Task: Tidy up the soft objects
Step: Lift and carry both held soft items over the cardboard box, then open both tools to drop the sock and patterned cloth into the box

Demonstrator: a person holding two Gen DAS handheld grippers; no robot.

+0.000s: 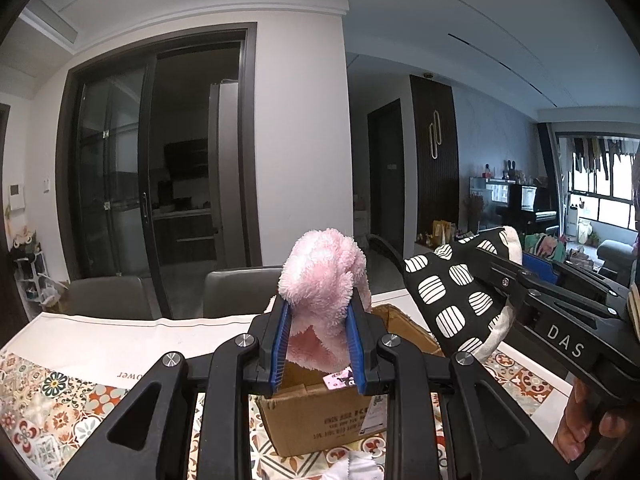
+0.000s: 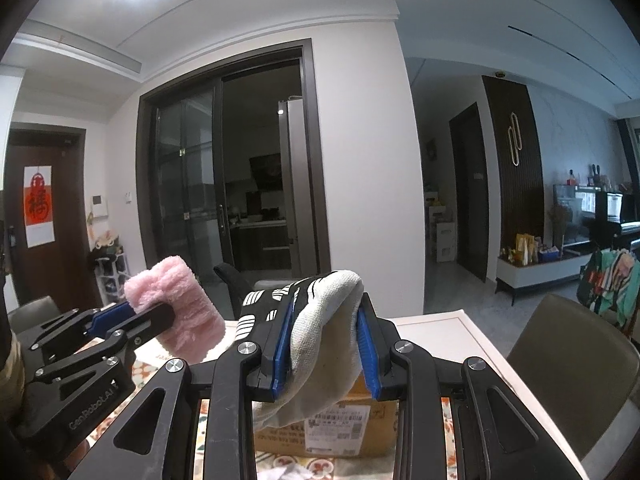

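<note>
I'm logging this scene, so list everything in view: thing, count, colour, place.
fluffy cloth: one, pink, clamped above the box
oven mitt: one, black with white patches, pale lining, clamped above the box
cardboard box: one, brown, open, on the table
tablecloth: one, patterned tiles, on the table
chairs: two, grey, behind the table
left hand-held gripper: one, black, blue pads
right hand-held gripper: one, black, blue pads

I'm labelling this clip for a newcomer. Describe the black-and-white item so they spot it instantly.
Above the cardboard box on the patterned tablecloth, the right gripper holds an oven mitt. Unlike the fluffy pink cloth beside it, it is black with white striped blobs and a cream lining.
</note>
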